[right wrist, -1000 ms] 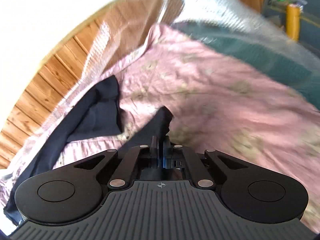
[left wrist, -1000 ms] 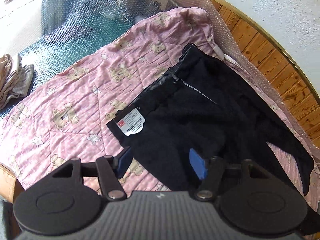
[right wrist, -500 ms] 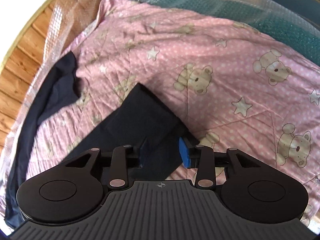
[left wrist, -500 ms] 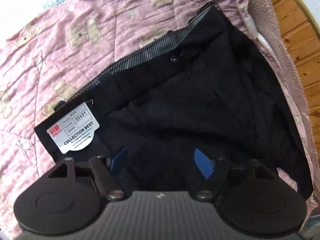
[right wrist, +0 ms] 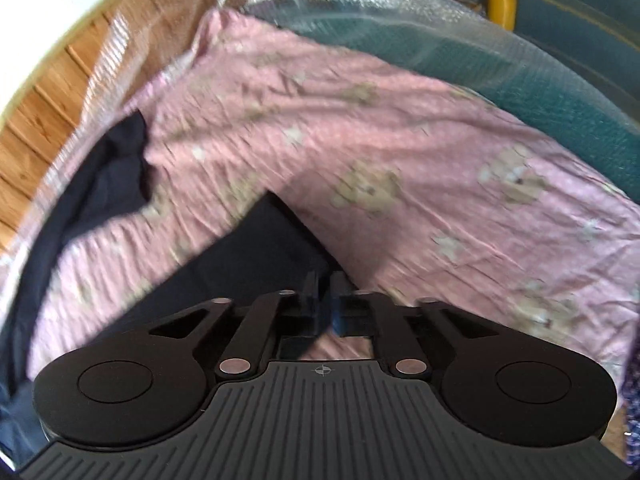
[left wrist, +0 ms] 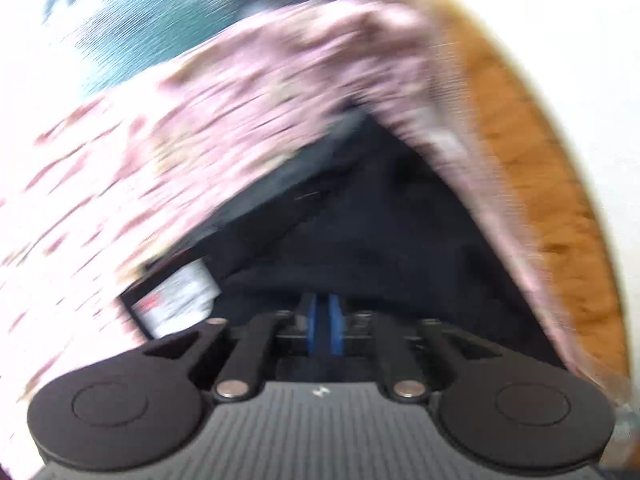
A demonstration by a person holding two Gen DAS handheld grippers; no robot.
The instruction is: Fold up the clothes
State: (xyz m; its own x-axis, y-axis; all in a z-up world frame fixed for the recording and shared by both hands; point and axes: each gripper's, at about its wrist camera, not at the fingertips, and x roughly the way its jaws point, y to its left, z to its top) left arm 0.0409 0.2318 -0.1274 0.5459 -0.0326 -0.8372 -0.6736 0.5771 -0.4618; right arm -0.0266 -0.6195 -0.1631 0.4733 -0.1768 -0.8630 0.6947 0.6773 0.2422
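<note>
Centrally, one pair of black trousers (left wrist: 360, 232) with one white tag (left wrist: 180, 300) lies on one pink bear-print quilt (right wrist: 400, 152); left gripper (left wrist: 325, 320) and right gripper (right wrist: 325, 300) each pinch its fabric, jaws together

I can read no text anywhere. The white hang tag (left wrist: 178, 300) on my black trousers (left wrist: 360, 232), near the left edge of the dark cloth, carries a red mark and grey lines, but motion blur smears them past reading. My left gripper body shows a small pale logo (left wrist: 320, 391), and my right gripper body a crosshair sign (right wrist: 323, 369); neither has letters.
</note>
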